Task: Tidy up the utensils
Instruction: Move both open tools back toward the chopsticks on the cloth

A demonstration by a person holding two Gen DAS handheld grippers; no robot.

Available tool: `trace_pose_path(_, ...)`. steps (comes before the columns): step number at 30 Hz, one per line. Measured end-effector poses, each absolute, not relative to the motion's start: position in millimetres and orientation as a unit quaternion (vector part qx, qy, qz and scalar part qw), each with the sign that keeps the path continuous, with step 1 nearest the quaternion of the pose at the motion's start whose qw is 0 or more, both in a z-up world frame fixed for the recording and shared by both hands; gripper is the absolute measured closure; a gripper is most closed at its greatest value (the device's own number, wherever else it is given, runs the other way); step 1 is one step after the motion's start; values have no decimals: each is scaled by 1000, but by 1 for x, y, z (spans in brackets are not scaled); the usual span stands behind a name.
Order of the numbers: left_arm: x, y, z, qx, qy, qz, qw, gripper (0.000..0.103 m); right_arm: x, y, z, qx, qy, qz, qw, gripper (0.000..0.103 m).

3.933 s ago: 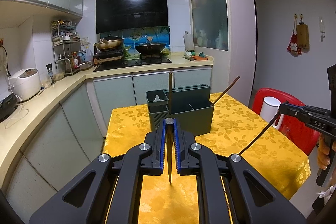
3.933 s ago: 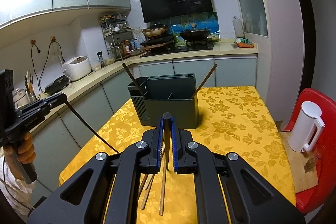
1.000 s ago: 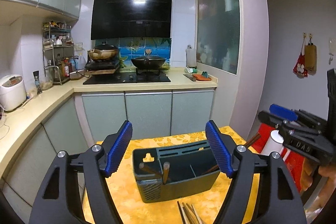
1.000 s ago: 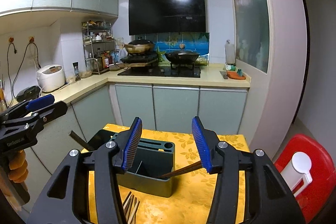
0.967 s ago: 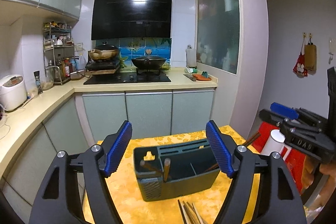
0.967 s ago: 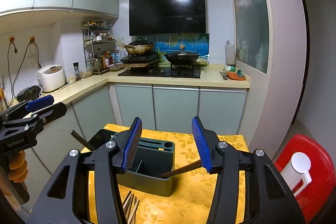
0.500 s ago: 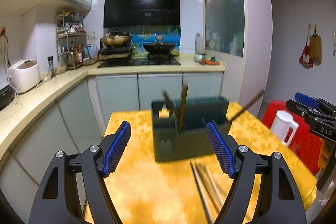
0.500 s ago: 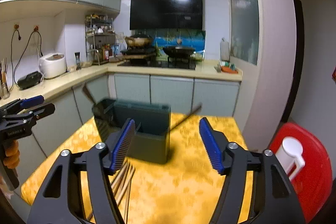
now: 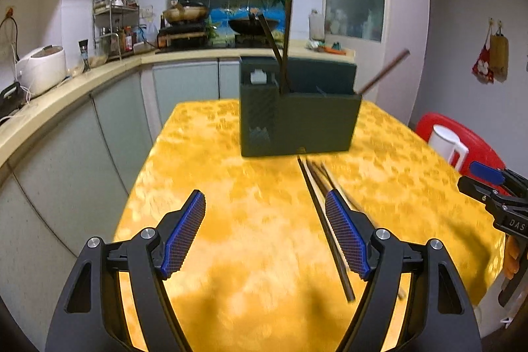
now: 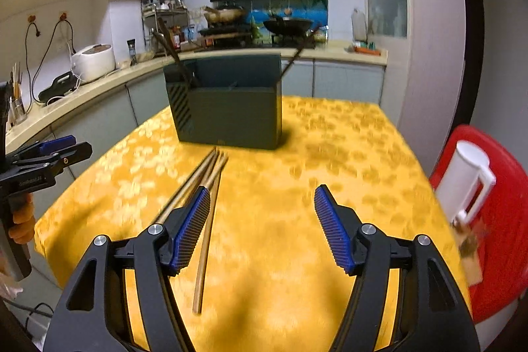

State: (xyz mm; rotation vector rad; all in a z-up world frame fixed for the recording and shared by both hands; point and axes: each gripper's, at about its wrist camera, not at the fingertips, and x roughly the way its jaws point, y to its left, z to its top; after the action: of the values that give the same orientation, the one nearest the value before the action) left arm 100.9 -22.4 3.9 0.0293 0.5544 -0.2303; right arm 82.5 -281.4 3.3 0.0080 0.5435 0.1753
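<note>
Both black two-finger grippers with ribbed blue pads tilt downward side by side, the left gripper spread wide and empty, the right gripper likewise gaping with nothing between its jaws after just opening further, each gripped by a hand.

Both wrist views look forward and down over the yellow surface toward the utensil box, fairly near; both share box and stove wall.
</note>
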Motion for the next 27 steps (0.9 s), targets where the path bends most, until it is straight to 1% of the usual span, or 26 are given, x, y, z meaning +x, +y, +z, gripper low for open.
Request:
trace_pose_path(10,76,-45,-35,32,303,-130,944,30,57,-279,-27,1,283,79,956,39)
trace_pose_path(16,70,-58,-44,48,306,-141,940,30,51,-277,-29,0,280,76,957,39)
trace_pose_path(27,79,-77,-72,62,363,-164,915,31,51,-278,-31,0,283,75,956,39)
